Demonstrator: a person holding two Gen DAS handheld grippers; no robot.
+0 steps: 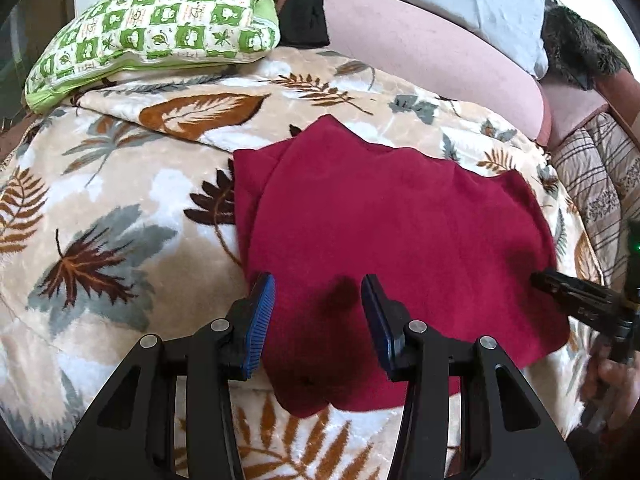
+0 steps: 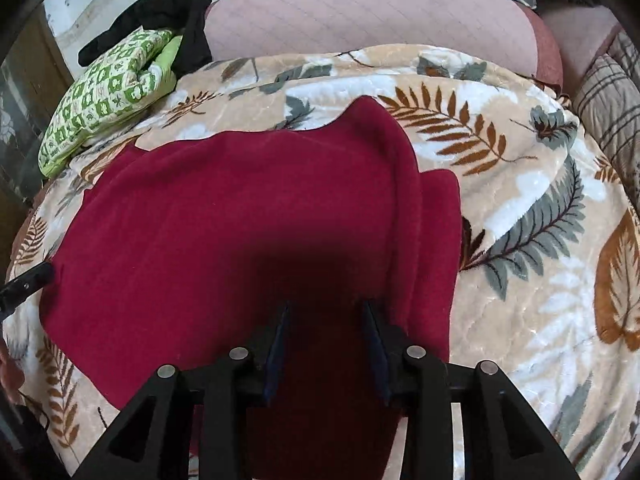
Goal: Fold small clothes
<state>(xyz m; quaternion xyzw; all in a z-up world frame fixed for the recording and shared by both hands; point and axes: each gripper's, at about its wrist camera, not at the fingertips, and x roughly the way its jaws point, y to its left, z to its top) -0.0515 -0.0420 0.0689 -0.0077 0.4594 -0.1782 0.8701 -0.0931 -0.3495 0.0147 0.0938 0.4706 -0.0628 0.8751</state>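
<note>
A dark red fleece garment (image 1: 392,232) lies partly folded on the leaf-patterned blanket (image 1: 120,208); it also fills the middle of the right wrist view (image 2: 240,232). My left gripper (image 1: 318,292) is open, its blue pads just above the garment's near left edge. My right gripper (image 2: 326,312) is open, low over the garment's near right part, with cloth between the jaws but not clamped. The right gripper shows at the garment's right edge in the left wrist view (image 1: 560,284). The left gripper's tip shows at the left edge in the right wrist view (image 2: 28,284).
A green checked pillow (image 1: 160,24) lies at the back left with black clothing (image 1: 304,4) beside it. A pink cushion (image 1: 432,52) runs along the back. A plaid cushion (image 1: 600,176) sits at the right. The blanket also shows in the right wrist view (image 2: 540,240).
</note>
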